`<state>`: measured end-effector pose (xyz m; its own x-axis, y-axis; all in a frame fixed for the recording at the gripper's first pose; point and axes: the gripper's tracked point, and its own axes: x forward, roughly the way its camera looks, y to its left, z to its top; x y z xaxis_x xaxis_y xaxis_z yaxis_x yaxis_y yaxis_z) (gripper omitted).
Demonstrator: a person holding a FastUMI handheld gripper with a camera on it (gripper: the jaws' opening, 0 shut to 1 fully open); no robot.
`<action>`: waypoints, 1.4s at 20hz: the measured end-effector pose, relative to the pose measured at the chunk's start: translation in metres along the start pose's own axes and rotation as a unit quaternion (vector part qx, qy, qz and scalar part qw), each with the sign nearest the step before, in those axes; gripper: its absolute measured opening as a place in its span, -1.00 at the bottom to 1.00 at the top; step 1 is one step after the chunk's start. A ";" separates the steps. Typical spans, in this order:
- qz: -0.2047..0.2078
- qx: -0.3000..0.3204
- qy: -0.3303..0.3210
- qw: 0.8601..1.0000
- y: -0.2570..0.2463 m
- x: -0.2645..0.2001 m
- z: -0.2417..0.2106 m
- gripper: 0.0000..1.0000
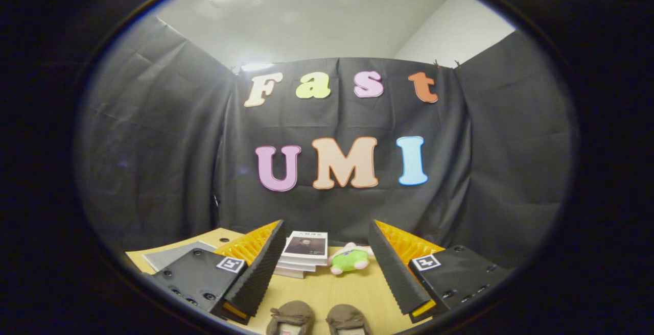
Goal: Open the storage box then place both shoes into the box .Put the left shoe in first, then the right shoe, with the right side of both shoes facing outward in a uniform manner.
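The gripper (327, 268) has its fingers spread wide, holding nothing. Two brown shoes (318, 319) sit side by side on the table (327, 289) between the fingers, close in, cut off so their long axis and pointing cannot be told. Beyond the fingers lies a stack of books (302, 258) with a green plush toy (350, 259) just beside it. A grey sheet (171, 256) lies past the left finger.
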<state>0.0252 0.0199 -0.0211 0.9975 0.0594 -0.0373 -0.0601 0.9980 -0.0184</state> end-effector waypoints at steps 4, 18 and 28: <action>0.040 0.046 0.045 0.997 0.020 -0.004 -0.023 1.00; 0.148 0.299 0.269 0.903 0.124 -0.027 -0.151 0.98; 0.190 0.473 0.378 0.773 0.176 -0.057 -0.218 0.99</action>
<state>-0.0501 0.1872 -0.2400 0.5865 0.6799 -0.4402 0.0668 0.5010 0.8629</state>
